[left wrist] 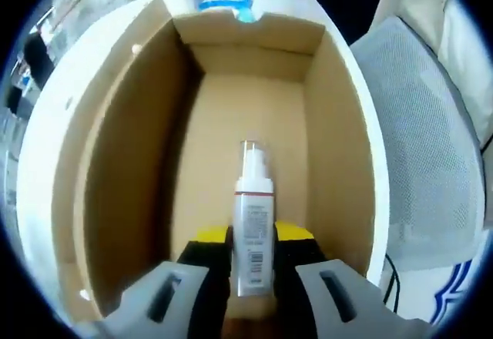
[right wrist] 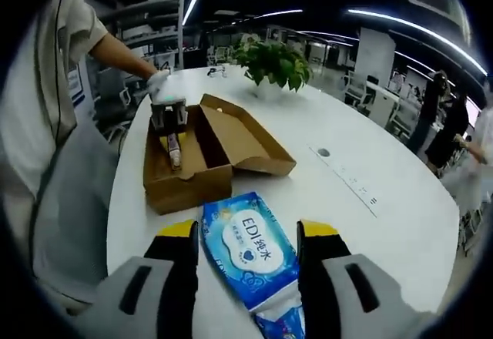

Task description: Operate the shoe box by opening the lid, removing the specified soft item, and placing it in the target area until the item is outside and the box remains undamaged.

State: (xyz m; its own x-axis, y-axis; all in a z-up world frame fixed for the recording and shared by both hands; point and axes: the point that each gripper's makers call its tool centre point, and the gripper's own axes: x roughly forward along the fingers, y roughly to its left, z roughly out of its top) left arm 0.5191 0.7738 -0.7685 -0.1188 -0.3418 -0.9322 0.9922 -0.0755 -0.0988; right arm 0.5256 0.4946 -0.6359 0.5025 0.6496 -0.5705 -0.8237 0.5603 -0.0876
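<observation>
While boxed, bottle [left wrist: 252, 223] between jaws

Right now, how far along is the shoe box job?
Done: the box is open, its lid folded back, and the wipes pack lies on the table outside the box, between the right gripper's open fingers. In hand: the left gripper is closed on a bottle inside the box. Left: confirming the wipes sit in the target area, which I cannot see marked.
</observation>
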